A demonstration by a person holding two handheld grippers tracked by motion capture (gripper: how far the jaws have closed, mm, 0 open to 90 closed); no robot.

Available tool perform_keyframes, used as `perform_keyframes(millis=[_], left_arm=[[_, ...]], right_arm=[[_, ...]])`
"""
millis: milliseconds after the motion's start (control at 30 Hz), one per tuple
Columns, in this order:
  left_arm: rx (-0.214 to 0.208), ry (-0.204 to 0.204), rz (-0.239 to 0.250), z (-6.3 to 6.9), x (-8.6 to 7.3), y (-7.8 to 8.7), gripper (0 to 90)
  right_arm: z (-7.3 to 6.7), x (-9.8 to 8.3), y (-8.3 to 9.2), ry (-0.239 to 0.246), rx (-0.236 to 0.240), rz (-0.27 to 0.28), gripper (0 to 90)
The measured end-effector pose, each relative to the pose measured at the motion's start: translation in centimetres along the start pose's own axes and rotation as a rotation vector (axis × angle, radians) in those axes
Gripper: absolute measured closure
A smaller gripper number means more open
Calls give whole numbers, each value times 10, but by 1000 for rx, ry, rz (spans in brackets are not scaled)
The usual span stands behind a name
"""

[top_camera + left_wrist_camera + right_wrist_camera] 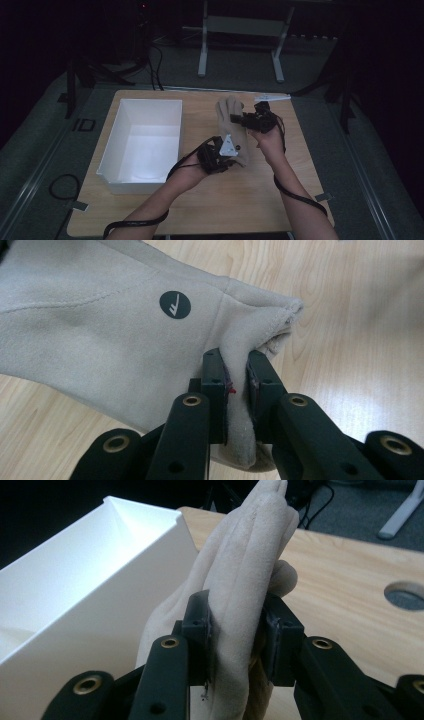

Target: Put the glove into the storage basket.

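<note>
soft beige glove (231,131) held stretched between two grippers above the pale wood-grain surface (260,200).
the glove is matte, suede-like fabric with stitched seams and a round dark logo patch (175,305). left gripper (236,371) pinches the cuff edge tight; right gripper (237,620) clamps the bunched fingers. both forearms angle inward from the near edge, just right of a smooth white rectangular box (120,170).

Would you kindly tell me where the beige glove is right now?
In the high view the beige glove is mid-table, just right of the white bin, clamped between the left gripper and right gripper.
</note>
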State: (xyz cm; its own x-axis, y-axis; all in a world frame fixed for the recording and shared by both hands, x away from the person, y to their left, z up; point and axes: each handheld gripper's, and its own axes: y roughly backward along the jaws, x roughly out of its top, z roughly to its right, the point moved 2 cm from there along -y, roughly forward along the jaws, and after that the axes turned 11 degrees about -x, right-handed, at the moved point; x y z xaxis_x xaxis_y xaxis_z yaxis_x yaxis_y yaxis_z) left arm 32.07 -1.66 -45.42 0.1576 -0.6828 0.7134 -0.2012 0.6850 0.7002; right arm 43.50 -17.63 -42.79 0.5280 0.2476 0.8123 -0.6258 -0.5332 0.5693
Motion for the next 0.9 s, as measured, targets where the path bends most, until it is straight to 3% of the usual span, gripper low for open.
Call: perform_keyframes(millis=[500, 900], left_arm=[[67, -9, 2, -4, 9, 45, 818], [111, 30, -1, -10, -17, 78, 818]], right_arm=[[-27, 43, 9, 32, 33, 53, 683], [-65, 63, -11, 64, 79, 60, 682]])
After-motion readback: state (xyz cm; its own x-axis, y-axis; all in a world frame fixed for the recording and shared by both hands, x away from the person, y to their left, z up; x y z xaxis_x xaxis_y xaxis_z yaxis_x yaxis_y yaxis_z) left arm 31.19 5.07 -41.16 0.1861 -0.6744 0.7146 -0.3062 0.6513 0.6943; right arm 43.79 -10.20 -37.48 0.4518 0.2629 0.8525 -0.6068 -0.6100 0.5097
